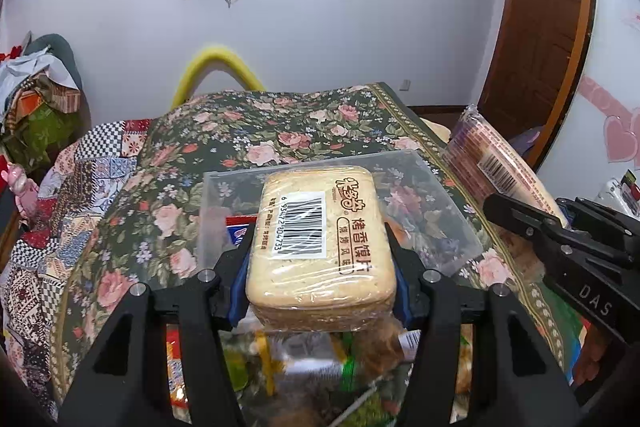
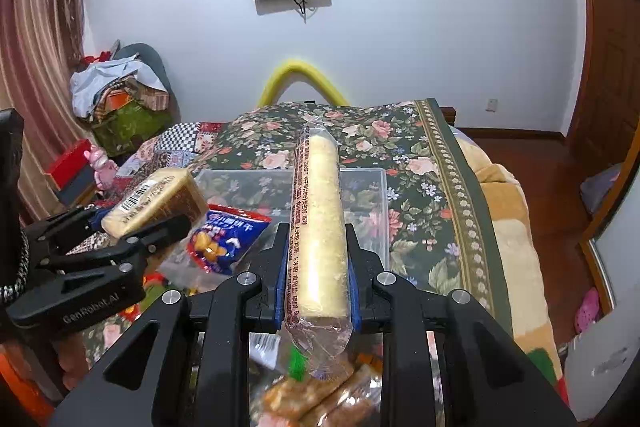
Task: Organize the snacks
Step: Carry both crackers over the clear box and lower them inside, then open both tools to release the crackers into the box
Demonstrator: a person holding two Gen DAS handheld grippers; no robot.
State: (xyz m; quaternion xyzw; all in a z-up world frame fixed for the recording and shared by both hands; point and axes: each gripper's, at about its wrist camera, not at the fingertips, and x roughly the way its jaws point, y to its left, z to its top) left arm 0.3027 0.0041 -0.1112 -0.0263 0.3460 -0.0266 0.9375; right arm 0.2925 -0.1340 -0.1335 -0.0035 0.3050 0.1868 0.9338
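In the left wrist view, the left gripper (image 1: 322,259) pinched one wrapped toast-slice packet (image 1: 320,227), barcode and "烤香馍片" showing, above one clear plastic bin (image 1: 224,195) on the floral bedspread (image 1: 280,123). The right gripper (image 1: 520,215), lettered "DAS", clamped a second packet (image 1: 492,155).

In the right wrist view, that packet (image 2: 320,227) stood edge-on; one blue snack bag (image 2: 224,239) lay beside the bin (image 2: 368,187), and the left gripper (image 2: 160,223) read "GenRobot.AI".
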